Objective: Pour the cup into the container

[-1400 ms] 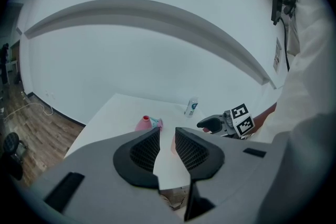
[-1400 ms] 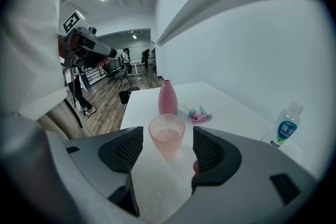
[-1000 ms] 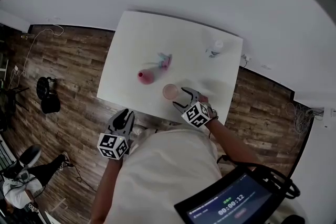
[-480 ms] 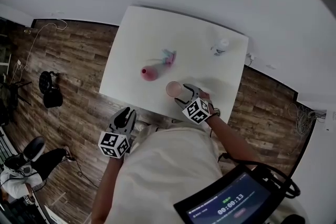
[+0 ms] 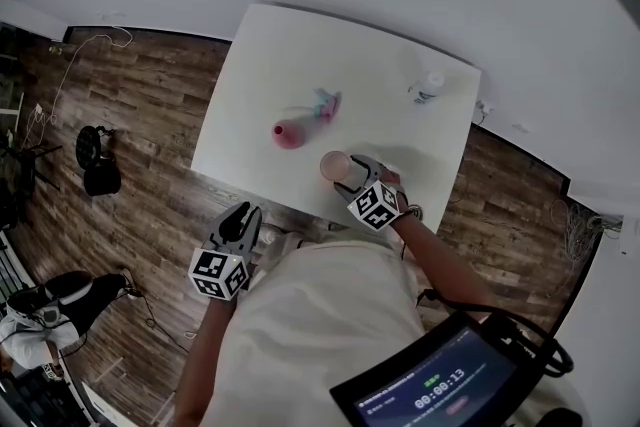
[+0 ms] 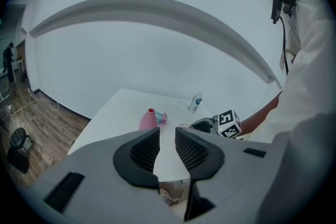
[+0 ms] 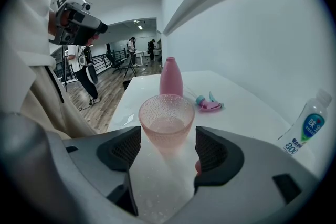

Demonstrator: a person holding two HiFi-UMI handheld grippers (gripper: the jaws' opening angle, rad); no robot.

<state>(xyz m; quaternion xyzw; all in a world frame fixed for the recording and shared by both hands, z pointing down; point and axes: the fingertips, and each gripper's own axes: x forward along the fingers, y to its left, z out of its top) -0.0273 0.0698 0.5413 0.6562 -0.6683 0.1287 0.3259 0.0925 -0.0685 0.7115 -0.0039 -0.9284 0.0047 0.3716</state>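
A pink dimpled cup (image 7: pixel 166 120) stands upright on the white table (image 5: pixel 260 95) near its front edge, also seen from above (image 5: pixel 334 166). My right gripper (image 7: pixel 168 140) sits low behind it, and its jaws have just been opening. The cup's base stands between the tips with a gap on each side. A pink bottle (image 5: pixel 288 132) stands a little beyond and to the left of the cup, with its neck open (image 7: pixel 171 77). My left gripper (image 5: pixel 243 218) hangs off the table's front edge with a narrow gap between its jaws (image 6: pixel 167 139) and nothing in them.
A pink-and-teal spray head (image 5: pixel 325 103) lies behind the pink bottle. A small clear water bottle (image 5: pixel 428 87) stands at the table's far right corner. Wooden floor surrounds the table, with a black stool (image 5: pixel 95 173) at the left. A tablet with a timer (image 5: pixel 440 385) hangs at my lower right.
My right gripper has sunk a little toward the table and edged closer to the cup. The cup and the left gripper have stayed where they were.
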